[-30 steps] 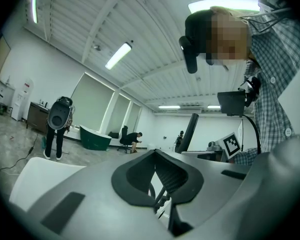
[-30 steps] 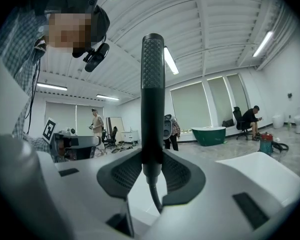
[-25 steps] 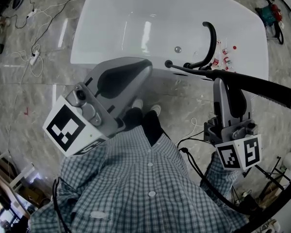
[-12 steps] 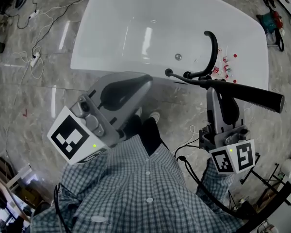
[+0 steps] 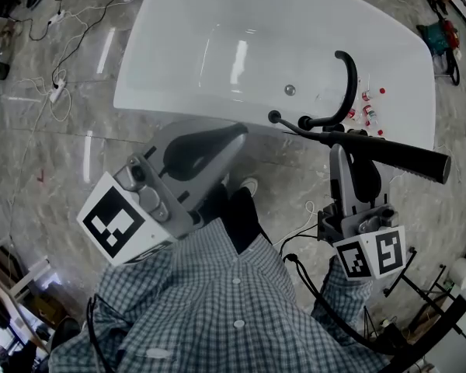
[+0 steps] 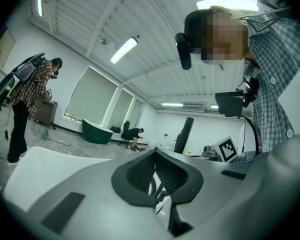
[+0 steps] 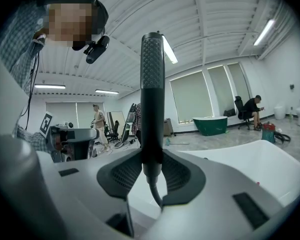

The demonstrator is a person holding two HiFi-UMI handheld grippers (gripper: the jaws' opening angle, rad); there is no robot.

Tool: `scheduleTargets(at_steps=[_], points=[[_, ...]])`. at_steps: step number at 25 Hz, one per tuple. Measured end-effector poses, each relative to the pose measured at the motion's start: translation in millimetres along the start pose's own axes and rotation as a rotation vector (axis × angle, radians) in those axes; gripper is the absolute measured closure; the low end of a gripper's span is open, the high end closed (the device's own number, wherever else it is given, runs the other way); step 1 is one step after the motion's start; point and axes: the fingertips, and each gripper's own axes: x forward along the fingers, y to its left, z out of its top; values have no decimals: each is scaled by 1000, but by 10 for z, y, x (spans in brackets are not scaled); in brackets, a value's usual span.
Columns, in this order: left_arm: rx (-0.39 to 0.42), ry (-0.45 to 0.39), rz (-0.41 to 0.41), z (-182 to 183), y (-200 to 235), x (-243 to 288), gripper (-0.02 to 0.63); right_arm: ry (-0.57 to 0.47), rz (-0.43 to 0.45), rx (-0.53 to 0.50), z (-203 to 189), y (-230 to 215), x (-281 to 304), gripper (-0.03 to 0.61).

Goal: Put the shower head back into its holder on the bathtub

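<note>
right gripper (image 7: 152, 170) clenches the shower head (image 7: 152, 84), left gripper (image 6: 161, 186) closed empty; the holder is perhaps hidden behind the handle.

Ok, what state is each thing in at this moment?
shower head: out of its holder, held roughly level by the tub's near rim.
right gripper: shut on the shower head.
left gripper: shut, nothing in it.
bathtub: no water visible.
</note>
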Motion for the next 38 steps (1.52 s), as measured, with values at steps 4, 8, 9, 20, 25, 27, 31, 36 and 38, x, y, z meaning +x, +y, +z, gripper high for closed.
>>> scheduleTargets(at_steps=[4, 8, 9, 20, 25, 27, 31, 36, 38], points=[[-14, 14, 0, -61, 10, -17, 606, 10, 0, 9, -50, 6, 31, 457], [-25, 14, 7, -106, 88, -18, 606, 23, 1, 16, -121, -7, 126, 457], [-29, 15, 9, -131, 111, -6, 606, 29, 3, 16, -150, -17, 154, 457], [-57, 34, 1, -300, 266, 131, 606, 62, 5, 19, -334, -107, 366, 457], [-55, 33, -3, -367, 371, 182, 606, 72, -4, 26, -446, -179, 458, 457], [-58, 37, -3, -407, 366, 197, 606, 77, -5, 35, -493, -203, 454, 457], [-61, 20, -18, -425, 327, 266, 606, 77, -7, 45, -529, -240, 456, 457], [-77, 31, -24, -514, 307, 326, 606, 79, -4, 47, -589, -263, 466, 457], [-78, 39, -23, -550, 308, 358, 606, 84, -2, 44, -616, -284, 465, 457]])
